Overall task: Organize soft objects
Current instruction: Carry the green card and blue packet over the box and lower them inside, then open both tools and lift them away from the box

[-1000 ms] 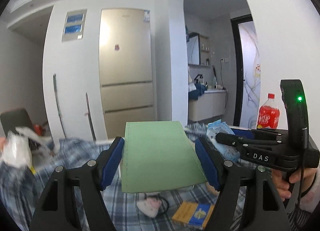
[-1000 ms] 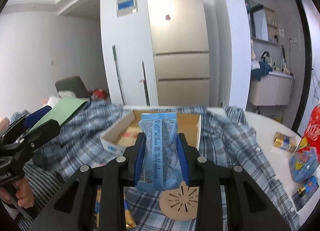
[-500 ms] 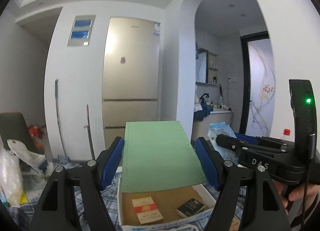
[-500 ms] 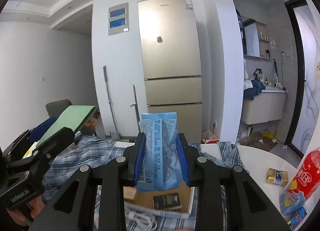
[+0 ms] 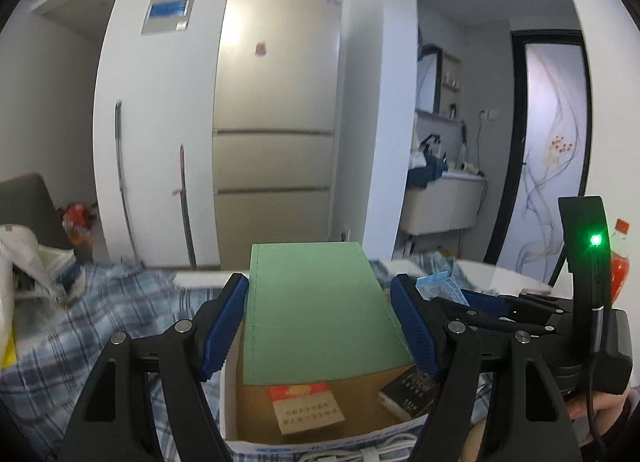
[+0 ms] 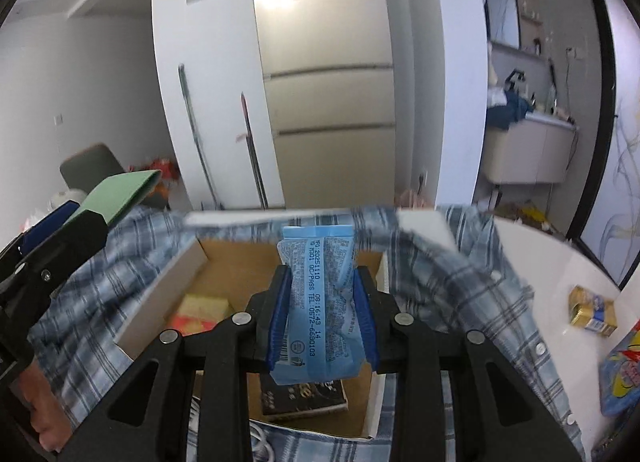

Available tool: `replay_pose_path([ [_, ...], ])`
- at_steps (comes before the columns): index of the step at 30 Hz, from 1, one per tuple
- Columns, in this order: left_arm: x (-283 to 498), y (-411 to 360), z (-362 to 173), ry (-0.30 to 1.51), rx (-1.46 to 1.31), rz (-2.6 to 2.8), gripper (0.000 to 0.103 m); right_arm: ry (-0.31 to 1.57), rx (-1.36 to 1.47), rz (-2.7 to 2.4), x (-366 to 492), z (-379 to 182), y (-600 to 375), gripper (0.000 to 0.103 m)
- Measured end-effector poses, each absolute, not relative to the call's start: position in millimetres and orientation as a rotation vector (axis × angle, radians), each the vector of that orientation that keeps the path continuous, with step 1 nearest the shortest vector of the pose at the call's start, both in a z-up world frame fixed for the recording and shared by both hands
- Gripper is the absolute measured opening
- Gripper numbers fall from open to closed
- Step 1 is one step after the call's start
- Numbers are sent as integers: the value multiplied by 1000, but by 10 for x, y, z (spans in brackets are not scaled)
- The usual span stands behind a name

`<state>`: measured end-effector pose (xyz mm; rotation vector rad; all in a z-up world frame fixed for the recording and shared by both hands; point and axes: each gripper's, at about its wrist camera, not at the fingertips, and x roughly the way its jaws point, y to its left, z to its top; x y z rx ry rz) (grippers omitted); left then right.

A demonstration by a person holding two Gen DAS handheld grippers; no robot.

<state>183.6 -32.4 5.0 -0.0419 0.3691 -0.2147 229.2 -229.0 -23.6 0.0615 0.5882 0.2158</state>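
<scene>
My left gripper (image 5: 320,322) is shut on a flat green pouch (image 5: 320,310) and holds it above an open cardboard box (image 5: 256,402). My right gripper (image 6: 322,314) is shut on a blue tissue pack (image 6: 320,302) above the same box (image 6: 160,294). The box holds a red-and-tan carton (image 5: 306,408) and a black pack (image 6: 304,398). The right gripper shows at the right of the left wrist view (image 5: 480,302). The left gripper with the green pouch (image 6: 116,198) shows at the left of the right wrist view.
A blue plaid shirt (image 6: 460,274) lies around the box on a white table (image 6: 560,262). A gold pack (image 6: 592,312) and a snack bag (image 6: 624,370) lie to the right. A red soda bottle (image 5: 620,258) stands far right. A white cable (image 5: 360,454) lies at the box front.
Both grippers tipped up and then back down toward the box, still holding the pouch and the tissue pack. The box interior now sits under both grippers.
</scene>
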Motion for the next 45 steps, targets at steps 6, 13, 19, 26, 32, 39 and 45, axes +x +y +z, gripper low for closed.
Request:
replay_pose_path([
  [6,2027,-393,-204,517,-23,-206,75,733,76,261,2421,-510,-2292,31],
  [13,2129,-350,-413,607,-36,-210,75,811,55,253,2447,-672,-2243,31],
  [19,2264,-347,-575,716,-37,-194,75,825,52,256,2457,-690,-2251,31],
  [26,2342,-378,-722,789,-12,-181,75,838,45,269,2483,-709,-2219,31],
  [32,2405,-380,-821,846,-21,-190,76,841,52,271,2485,-705,-2224,31],
  [39,2386,-337,-776,820,-52,-188,88,824,56,264,2470,-673,-2231,55],
  [45,2212,-277,-536,699,-59,-172,88,753,99,240,2400,-507,-2354,66],
])
